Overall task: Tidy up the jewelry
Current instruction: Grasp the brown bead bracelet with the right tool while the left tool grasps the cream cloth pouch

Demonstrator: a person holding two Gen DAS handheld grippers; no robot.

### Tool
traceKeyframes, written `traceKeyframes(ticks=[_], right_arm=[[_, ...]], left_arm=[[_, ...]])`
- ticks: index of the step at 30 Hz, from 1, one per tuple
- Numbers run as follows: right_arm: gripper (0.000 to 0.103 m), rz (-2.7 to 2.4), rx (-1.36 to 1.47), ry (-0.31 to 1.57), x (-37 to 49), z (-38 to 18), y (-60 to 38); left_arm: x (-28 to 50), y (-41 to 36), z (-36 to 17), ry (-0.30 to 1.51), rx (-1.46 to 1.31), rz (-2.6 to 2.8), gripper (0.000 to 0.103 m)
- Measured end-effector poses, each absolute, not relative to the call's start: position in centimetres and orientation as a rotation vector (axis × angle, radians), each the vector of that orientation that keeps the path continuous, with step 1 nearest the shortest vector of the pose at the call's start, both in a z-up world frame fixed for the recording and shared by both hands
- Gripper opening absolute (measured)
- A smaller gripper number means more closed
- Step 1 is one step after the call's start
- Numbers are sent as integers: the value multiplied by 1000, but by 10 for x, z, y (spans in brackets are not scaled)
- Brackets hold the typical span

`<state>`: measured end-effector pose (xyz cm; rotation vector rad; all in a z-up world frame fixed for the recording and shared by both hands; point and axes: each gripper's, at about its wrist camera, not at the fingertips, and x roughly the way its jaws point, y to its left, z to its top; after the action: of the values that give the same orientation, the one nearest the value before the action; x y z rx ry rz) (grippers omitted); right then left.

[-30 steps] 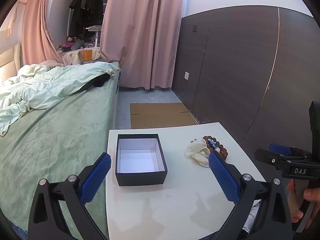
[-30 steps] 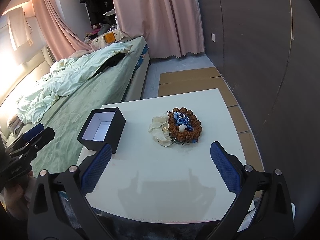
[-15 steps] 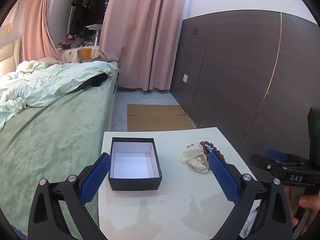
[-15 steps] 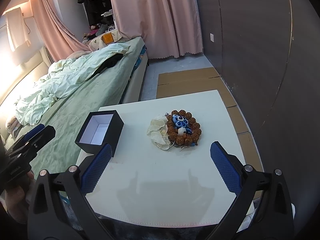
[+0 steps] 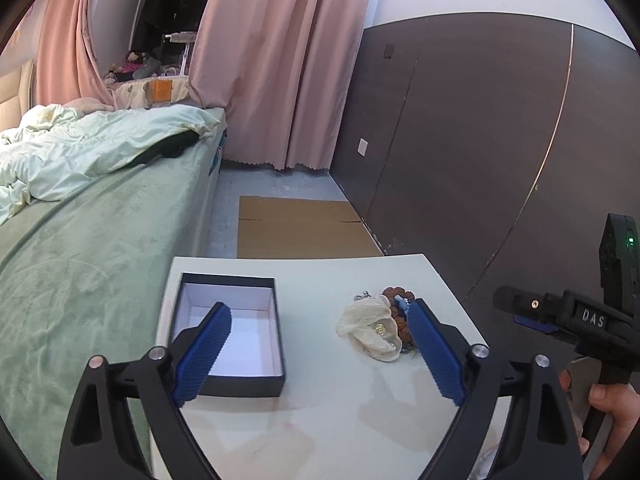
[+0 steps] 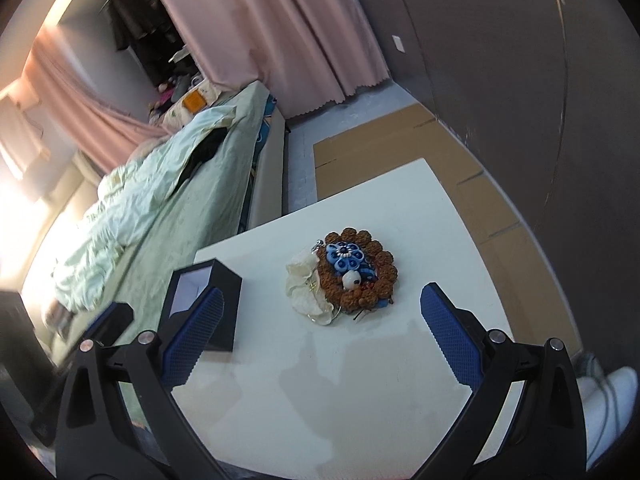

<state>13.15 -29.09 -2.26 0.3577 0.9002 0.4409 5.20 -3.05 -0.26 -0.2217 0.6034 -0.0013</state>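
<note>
An open black box (image 5: 230, 340) with a white inside stands at the left of the small white table (image 5: 320, 420); it also shows in the right wrist view (image 6: 208, 300). A pile of jewelry lies at the table's right: a cream fabric flower (image 5: 370, 332), a brown bead bracelet (image 6: 360, 276) and a blue flower piece (image 6: 344, 254). My left gripper (image 5: 320, 354) is open and empty above the table's near part, between the box and the pile. My right gripper (image 6: 324, 336) is open and empty, just short of the pile.
A bed with green sheets (image 5: 80, 260) runs along the table's left side. Flat cardboard (image 5: 300, 226) lies on the floor beyond the table. A dark panelled wall (image 5: 480, 140) stands to the right. Pink curtains (image 5: 280, 60) hang at the back.
Both grippers have moved in closer over the table. The right gripper has tilted and come nearer the jewelry pile. Both stay open and empty.
</note>
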Motion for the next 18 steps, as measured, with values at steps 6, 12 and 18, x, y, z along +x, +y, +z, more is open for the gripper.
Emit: traceKeyframes(ticks=[6, 12, 18], right_arm=[[79, 419, 471, 985, 156, -46, -301], [69, 360, 553, 1113, 179, -80, -301], [61, 320, 687, 1197, 191, -109, -309]], left_arm=[[77, -47, -18, 649, -214, -32, 81], [106, -67, -42, 719, -151, -65, 78], [138, -86, -69, 787, -102, -99, 76]])
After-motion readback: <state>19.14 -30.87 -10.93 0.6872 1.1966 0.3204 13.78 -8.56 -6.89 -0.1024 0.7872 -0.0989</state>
